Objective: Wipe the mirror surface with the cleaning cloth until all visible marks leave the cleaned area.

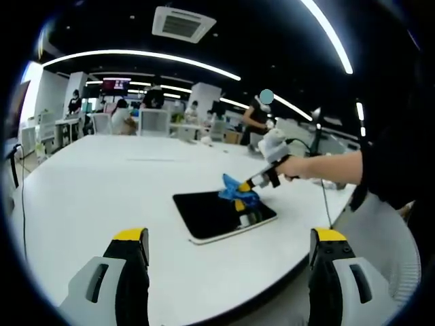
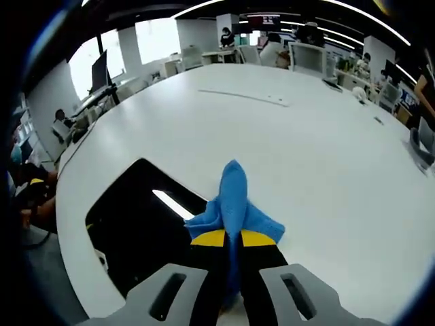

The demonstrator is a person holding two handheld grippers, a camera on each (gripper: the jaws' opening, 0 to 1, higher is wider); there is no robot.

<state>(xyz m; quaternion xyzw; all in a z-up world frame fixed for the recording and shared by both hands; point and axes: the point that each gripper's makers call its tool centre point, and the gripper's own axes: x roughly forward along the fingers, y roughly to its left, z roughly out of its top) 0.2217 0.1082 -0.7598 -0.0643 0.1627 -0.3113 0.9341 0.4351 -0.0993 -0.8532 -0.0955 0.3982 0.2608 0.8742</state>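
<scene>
Mirror (image 2: 136, 231), a dark rectangular glass slab with rounded corners, lies flat on the white counter (image 2: 326, 149) just ahead and left of the right gripper (image 2: 232, 239), its long axis running away leftward. That gripper's yellow-tipped jaws are pressed together, pinching a crumpled blue cleaning cloth (image 2: 234, 200) at the mirror's near edge. The left gripper (image 1: 228, 238) hangs spread, nothing between its jaws, with the mirror (image 1: 211, 212) lying beyond it.

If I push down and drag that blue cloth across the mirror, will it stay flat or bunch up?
Probably bunches: the blue cloth already stands in soft folds above the shut right gripper, so it looks floppy and light. The mirror looks glossy, reflecting a ceiling light, so the cloth should slide easily.
</scene>
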